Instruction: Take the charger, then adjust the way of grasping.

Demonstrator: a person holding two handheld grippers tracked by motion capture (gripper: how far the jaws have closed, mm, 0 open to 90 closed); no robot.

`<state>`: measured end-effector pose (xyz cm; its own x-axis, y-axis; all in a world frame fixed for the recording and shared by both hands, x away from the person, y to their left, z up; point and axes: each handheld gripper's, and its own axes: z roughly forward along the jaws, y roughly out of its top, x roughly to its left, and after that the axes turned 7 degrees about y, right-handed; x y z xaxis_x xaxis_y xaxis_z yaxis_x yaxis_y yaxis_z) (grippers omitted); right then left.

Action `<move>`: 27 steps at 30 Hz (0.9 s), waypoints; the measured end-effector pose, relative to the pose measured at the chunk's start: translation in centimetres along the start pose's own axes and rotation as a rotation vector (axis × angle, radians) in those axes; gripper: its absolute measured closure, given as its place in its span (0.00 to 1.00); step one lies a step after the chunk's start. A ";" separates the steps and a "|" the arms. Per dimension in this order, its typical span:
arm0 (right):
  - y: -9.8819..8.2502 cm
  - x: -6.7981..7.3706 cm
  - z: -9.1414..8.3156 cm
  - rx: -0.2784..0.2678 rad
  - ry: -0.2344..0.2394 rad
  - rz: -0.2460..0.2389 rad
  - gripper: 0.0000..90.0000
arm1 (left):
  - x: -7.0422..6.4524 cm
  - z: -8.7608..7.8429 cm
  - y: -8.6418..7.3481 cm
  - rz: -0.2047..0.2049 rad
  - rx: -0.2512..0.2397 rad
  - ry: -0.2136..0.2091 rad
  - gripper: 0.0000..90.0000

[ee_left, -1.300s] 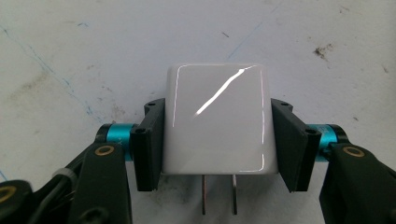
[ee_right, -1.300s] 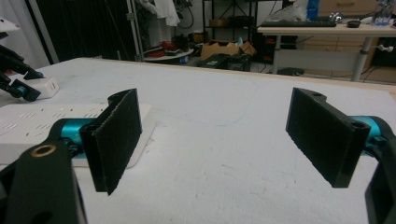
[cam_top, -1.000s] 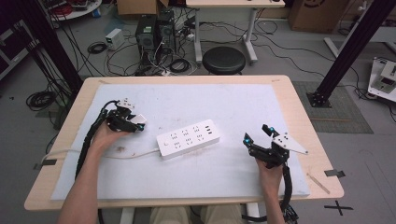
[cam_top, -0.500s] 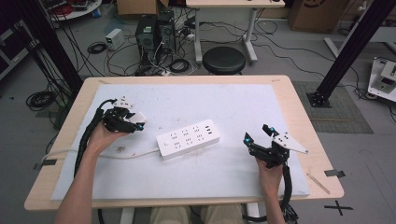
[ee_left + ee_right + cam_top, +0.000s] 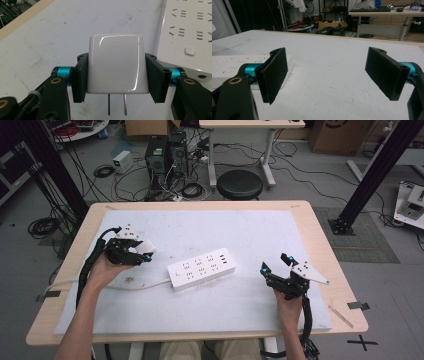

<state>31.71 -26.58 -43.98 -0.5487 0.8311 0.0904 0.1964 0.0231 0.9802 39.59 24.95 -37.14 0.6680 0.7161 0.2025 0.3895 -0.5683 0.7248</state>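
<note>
We find the left gripper (image 5: pixel 141 251) clamped on a white plug adapter (image 5: pixel 115 63), both pads pressed flat against its glossy sides. In the left gripper view the adapter's two metal prongs (image 5: pixel 116 104) stick out from its lower edge, back towards the gripper body, and nothing touches them. The adapter hangs clear of the white mat (image 5: pixel 250 235), carried above it.

The white power strip (image 5: pixel 201 268) lies flat on the mat just ahead of the left gripper's tips and slightly to their far side, apart from the adapter. Its cord (image 5: pixel 120 286) runs back under the left hand (image 5: pixel 102 272).

We note the right gripper (image 5: pixel 274 265) standing with its jaws wide apart and nothing between them. It sits low over the mat, with the power strip's near end ahead of its left-hand pad in the right gripper view (image 5: pixel 230 66), not in contact.
</note>
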 end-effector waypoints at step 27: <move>0.2 0.1 -0.5 -0.050 -0.019 0.007 0.21 | -5.2 -1.0 1.3 0.111 -0.102 -0.014 0.47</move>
<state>31.31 -26.74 -43.73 -0.5315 0.8418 0.0938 0.1591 -0.0095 0.9872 35.98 20.89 -36.60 0.7120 0.6455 0.2764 0.2468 -0.5985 0.7622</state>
